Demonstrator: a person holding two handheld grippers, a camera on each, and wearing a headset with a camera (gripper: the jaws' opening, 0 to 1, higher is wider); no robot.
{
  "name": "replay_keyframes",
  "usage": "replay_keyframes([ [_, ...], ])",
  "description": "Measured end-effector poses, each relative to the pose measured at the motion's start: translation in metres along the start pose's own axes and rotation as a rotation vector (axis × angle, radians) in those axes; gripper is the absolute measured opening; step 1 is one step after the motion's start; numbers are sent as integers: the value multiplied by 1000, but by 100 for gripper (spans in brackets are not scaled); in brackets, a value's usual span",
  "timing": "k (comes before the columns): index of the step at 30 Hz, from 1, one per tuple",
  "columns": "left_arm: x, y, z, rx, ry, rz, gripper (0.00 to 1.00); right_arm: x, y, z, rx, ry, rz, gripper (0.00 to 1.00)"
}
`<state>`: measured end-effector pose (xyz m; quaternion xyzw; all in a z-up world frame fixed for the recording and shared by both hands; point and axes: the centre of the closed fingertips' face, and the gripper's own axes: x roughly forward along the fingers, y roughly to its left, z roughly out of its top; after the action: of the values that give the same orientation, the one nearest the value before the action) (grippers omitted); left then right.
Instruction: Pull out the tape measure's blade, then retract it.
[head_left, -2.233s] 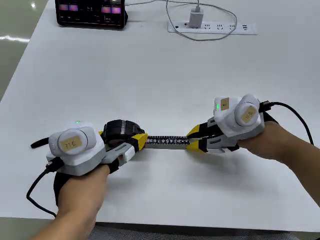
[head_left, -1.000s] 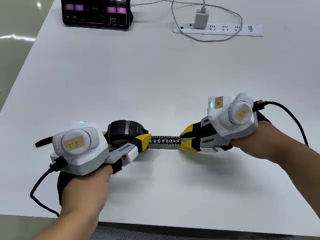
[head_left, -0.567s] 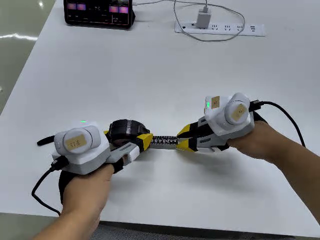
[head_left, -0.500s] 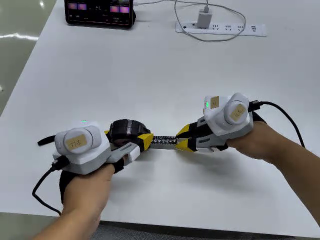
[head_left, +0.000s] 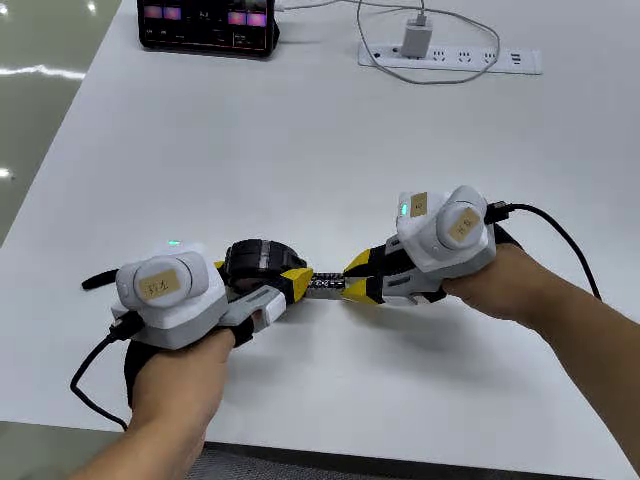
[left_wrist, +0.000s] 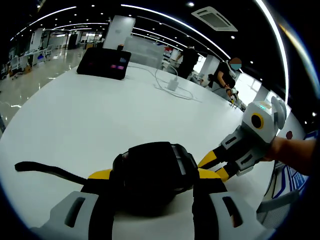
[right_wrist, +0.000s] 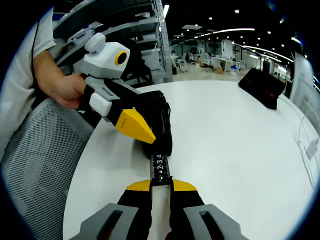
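Left claw (left_wrist: 153, 181) seemingly grips case (head_left: 258, 259), right (right_wrist: 161, 186) blade (right_wrist: 159, 167)

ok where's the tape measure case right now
In the head view the tape measure case sits on the white table left of centre, clamped in the left gripper, with a short length of blade running right to the right gripper.

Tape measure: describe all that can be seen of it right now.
The tape measure has a round black case, plastic or rubber by its look, resting on the white table and clamped in the yellow-tipped left claw. A short stretch of dark blade with white numerals sticks out, its end pinched in the right claw.
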<state>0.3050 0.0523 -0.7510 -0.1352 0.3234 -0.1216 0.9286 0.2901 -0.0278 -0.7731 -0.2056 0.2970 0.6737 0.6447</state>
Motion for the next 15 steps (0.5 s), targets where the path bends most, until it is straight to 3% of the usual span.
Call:
replay_keyframes([
  [15,2,2,0,-6,-1,-4,58,14,2,11,-2,-10,16,9],
])
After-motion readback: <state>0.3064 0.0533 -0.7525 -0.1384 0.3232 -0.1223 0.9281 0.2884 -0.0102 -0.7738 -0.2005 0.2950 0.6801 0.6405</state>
